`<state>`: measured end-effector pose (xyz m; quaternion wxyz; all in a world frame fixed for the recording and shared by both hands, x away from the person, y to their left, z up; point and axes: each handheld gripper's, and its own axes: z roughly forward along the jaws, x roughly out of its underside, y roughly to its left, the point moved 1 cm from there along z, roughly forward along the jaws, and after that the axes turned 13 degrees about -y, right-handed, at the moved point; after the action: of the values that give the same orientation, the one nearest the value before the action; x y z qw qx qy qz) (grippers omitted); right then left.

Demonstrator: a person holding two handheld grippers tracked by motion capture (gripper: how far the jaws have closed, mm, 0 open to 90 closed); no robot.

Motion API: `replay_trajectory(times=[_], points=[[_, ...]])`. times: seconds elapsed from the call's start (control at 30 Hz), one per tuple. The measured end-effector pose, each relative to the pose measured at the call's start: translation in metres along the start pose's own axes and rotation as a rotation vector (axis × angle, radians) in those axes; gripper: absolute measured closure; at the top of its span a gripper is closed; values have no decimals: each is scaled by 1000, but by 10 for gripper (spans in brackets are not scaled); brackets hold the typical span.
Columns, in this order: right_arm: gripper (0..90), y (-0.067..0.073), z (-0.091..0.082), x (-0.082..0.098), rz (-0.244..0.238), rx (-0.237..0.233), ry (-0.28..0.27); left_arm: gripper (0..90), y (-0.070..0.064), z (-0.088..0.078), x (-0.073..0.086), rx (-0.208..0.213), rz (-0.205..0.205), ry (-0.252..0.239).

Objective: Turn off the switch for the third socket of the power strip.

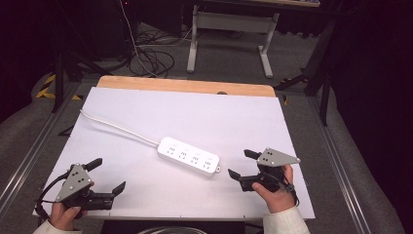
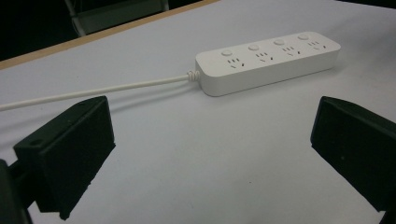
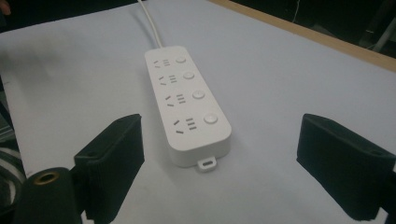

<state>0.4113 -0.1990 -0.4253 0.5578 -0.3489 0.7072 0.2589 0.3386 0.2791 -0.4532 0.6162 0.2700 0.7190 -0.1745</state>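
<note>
A white power strip (image 1: 188,156) with several sockets and round buttons lies flat near the middle of the white table top (image 1: 219,117); its white cord (image 1: 114,126) trails toward the far left. My right gripper (image 1: 242,164) stands open just to the right of the strip's free end, nothing between its fingers. In the right gripper view the power strip (image 3: 188,100) lies ahead between the jaws, beyond their tips. My left gripper (image 1: 108,174) rests open near the front left corner, apart from the strip. In the left gripper view the power strip (image 2: 268,60) and cord (image 2: 98,88) lie farther off.
The table top ends in a wooden strip (image 1: 185,86) at the far edge. Beyond it on the floor stand a white desk frame (image 1: 229,34) and loose cables (image 1: 151,58). A metal rail (image 1: 29,156) runs along the left side.
</note>
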Motion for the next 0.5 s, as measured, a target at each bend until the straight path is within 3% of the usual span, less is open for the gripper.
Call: replay_trajectory(times=[0.17,0.37,0.5], points=[[158,-4,-6,18,2,10,9,1,0,0,0,-3,2,-3],[159,-12,-11,38,46,30,25,1,1,0,0,-18,25,-15],[148,-15,-14,48,71,27,32,1,1,-1,1,-13,11,-11]])
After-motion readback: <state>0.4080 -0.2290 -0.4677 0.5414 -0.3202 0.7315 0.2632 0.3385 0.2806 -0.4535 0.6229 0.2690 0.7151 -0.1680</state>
